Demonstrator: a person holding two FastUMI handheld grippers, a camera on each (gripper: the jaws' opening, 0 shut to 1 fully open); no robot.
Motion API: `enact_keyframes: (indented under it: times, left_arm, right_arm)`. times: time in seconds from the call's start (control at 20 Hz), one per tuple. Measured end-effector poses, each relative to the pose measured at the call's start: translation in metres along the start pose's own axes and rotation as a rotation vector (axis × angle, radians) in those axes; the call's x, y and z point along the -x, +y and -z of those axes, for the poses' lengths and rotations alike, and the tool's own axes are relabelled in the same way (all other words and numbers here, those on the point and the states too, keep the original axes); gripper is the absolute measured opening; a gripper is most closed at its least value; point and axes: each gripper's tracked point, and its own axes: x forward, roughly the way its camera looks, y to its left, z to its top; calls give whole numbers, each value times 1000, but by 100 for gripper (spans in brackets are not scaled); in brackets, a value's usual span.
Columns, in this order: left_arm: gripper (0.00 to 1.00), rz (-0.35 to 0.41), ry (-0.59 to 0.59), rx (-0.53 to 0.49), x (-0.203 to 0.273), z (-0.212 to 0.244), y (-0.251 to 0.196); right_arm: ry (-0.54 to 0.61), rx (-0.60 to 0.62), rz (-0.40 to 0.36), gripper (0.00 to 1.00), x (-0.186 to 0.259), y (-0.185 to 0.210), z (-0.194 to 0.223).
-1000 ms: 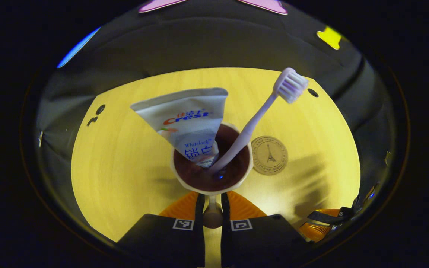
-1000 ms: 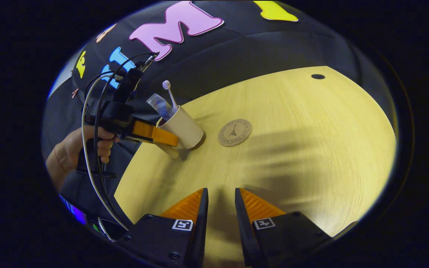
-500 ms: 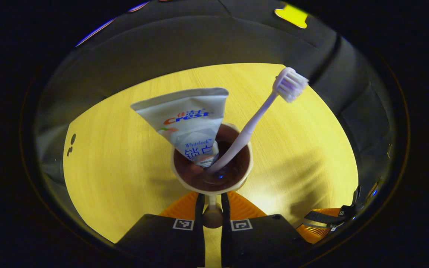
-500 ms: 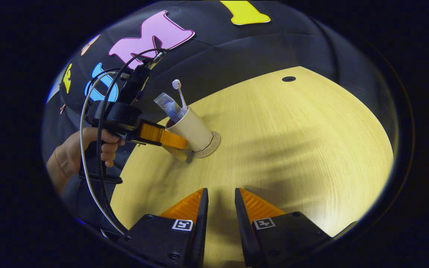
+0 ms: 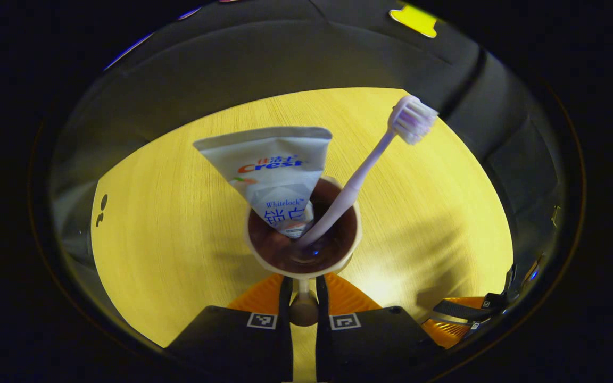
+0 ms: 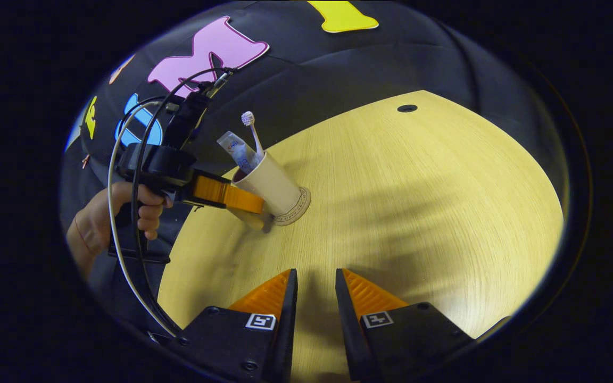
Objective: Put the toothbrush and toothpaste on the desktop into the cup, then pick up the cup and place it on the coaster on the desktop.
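Observation:
A cream cup (image 5: 357, 234) with a dark inside holds a white toothpaste tube (image 5: 274, 170) and a pale toothbrush (image 5: 370, 159), bristles up. My left gripper (image 5: 302, 284) is shut on the cup's handle (image 5: 303, 307), a finger on each side. In the right gripper view the cup (image 6: 274, 183) rests with its base on the round coaster (image 6: 298, 208), whose rim shows under it, and the left gripper (image 6: 226, 194) is held by a hand (image 6: 125, 213). My right gripper (image 6: 314, 276) hovers over bare tabletop nearer the front, slightly open with nothing between its fingers.
The round pale wooden table (image 6: 418, 202) has a small dark hole (image 6: 406, 108) near its far edge. The black cloth wall rises close behind the cup. The right gripper (image 5: 455, 319) shows at the lower right of the left gripper view.
The cup has travelled from beside the coaster onto it. In the last half second it barely moved; the toothpaste tube shifted a little. The right gripper stayed put.

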Motion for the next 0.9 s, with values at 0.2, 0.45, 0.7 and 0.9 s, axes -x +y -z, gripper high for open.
enact_keyframes:
  times: [0.2, 0.45, 0.7, 0.9]
  left_arm:
    - [21, 9, -5, -1, 1, -1, -1]
    - [21, 20, 6, -11, 1, 0, 0]
    - [32, 24, 0, -13, 2, 2, 0]
    - [72, 0, -11, -12, 3, -1, 7]
  right_arm:
    - [3, 0, -3, 44, 0, 0, 1]
    - [1, 3, -5, 44, 2, 2, 0]
    - [3, 3, -14, 44, 2, 1, 1]
    - [1, 5, -17, 44, 1, -1, 1]
